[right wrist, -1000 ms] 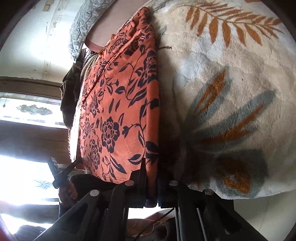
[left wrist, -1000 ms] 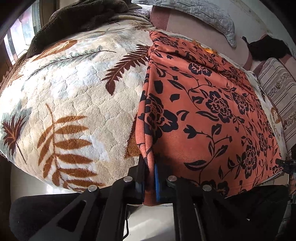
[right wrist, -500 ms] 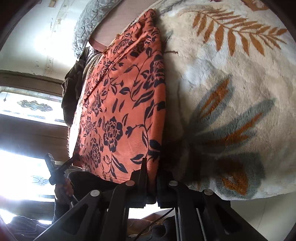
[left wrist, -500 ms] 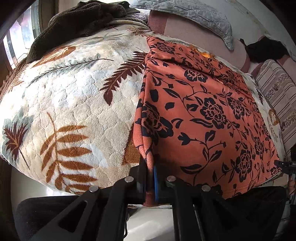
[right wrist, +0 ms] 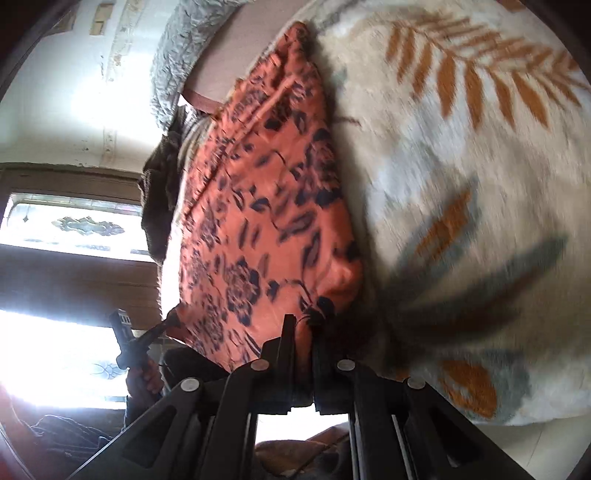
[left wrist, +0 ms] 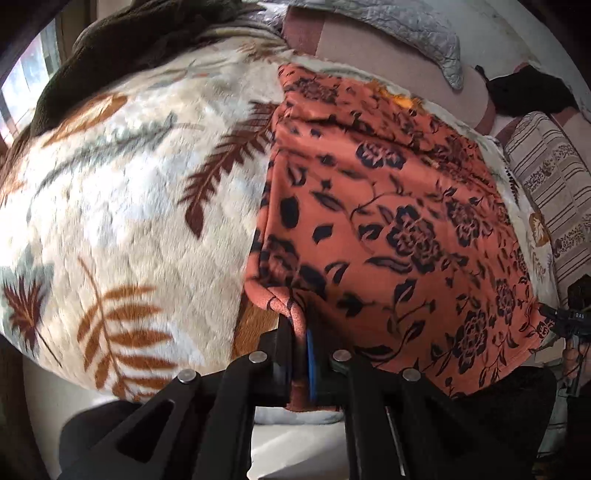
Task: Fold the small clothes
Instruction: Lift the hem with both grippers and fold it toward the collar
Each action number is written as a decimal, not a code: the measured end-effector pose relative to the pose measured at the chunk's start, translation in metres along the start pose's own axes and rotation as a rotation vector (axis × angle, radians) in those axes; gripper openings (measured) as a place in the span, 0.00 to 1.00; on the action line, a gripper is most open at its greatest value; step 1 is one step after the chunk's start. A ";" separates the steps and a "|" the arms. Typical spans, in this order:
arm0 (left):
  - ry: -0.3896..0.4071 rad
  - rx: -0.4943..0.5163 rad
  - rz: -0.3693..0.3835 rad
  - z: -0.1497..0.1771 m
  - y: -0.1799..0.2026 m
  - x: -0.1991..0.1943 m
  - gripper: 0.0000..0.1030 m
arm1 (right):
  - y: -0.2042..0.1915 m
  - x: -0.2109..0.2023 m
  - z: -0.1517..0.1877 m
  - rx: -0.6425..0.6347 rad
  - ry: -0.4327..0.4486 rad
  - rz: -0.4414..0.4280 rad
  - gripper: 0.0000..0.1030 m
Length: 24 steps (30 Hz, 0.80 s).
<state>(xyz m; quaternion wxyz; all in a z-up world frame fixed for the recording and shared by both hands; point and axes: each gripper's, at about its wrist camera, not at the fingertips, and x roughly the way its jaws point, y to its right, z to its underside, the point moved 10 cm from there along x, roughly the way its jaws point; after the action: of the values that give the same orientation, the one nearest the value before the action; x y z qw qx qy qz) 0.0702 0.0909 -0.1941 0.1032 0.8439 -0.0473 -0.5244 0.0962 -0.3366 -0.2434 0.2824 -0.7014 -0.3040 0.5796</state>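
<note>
An orange garment (left wrist: 399, 229) with a black flower print lies spread on a cream leaf-print blanket (left wrist: 122, 206). My left gripper (left wrist: 300, 332) is shut on the garment's near left corner, and the hem bunches into a roll just ahead of it. My right gripper (right wrist: 304, 332) is shut on the garment's other near corner (right wrist: 266, 236), which puffs up beside it over the blanket (right wrist: 461, 192). Each gripper shows small in the other's view, the right one (left wrist: 565, 317) and the left one (right wrist: 147, 338), at the cloth's far corner.
A dark brown cloth (left wrist: 122, 48) lies at the blanket's far left. A grey quilted pillow (left wrist: 413, 33), a black item (left wrist: 532, 88) and a striped cushion (left wrist: 554, 184) sit at the back and right. A bright window (right wrist: 55, 229) is on the left of the right wrist view.
Both grippers have moved forward over the bed with their corners. The near edge of the garment has slackened and bunched up ahead of the jaws.
</note>
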 end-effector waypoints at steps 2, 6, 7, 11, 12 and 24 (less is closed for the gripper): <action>0.054 0.034 0.052 -0.050 0.019 -0.011 0.06 | -0.024 -0.005 -0.040 -0.050 0.039 -0.028 0.07; 0.189 0.084 0.113 -0.177 0.045 -0.010 0.06 | -0.071 -0.008 -0.165 -0.137 0.171 -0.087 0.06; 0.198 0.092 0.114 -0.206 0.046 0.003 0.09 | -0.073 -0.008 -0.201 -0.110 0.216 -0.101 0.07; 0.134 0.070 0.060 -0.276 0.033 0.093 0.58 | -0.042 0.030 -0.299 -0.003 0.270 -0.044 0.28; 0.103 0.025 0.010 -0.280 0.021 0.117 0.72 | -0.028 0.043 -0.309 0.008 0.260 0.021 0.44; 0.207 -0.104 0.049 -0.175 -0.023 0.076 0.74 | -0.004 0.028 -0.133 0.157 0.344 0.061 0.74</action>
<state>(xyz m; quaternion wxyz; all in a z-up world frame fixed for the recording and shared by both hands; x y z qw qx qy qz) 0.2605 0.1210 -0.1906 0.1639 0.8857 -0.0298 -0.4334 0.2312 -0.3190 -0.2358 0.3665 -0.7747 -0.1836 0.4814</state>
